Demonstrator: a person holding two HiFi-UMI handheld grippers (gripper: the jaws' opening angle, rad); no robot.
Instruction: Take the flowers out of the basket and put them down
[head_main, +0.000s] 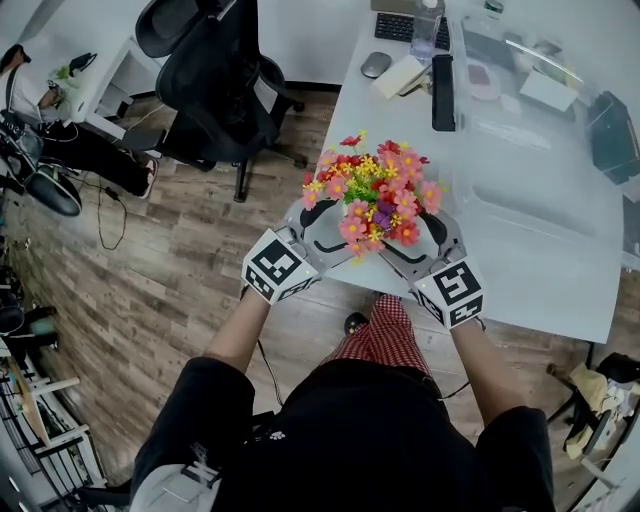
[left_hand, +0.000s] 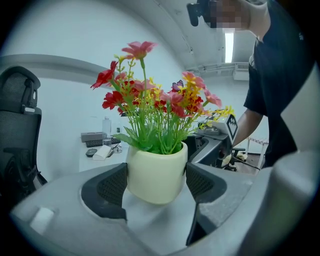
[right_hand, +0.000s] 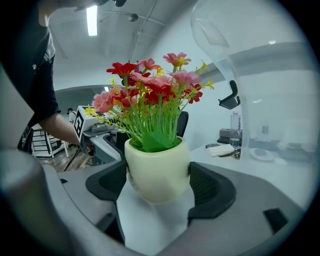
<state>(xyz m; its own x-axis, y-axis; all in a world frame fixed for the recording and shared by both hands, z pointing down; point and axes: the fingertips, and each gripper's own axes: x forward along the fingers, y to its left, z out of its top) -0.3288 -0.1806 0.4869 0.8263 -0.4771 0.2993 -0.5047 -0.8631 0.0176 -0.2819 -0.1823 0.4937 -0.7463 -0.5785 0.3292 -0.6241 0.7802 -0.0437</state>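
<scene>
Clamped on the cream pot (right_hand: 157, 167) from two sides: left claw (left_hand: 156, 186) and right claw (right_hand: 159, 187), each pinching its round wall. Held up in the air in the middle of the head view, flowers (head_main: 372, 195) on top, by the edge of the white counter (head_main: 520, 250). No basket in sight. Might slip, being smooth and round. Might tip if one claw lets go first or pulls harder.

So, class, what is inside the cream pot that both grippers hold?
Green stems fill the mouth of the cream pot and rise into red, pink and yellow flowers. Their leaves cover the opening, so whatever anchors them inside is hidden.
</scene>
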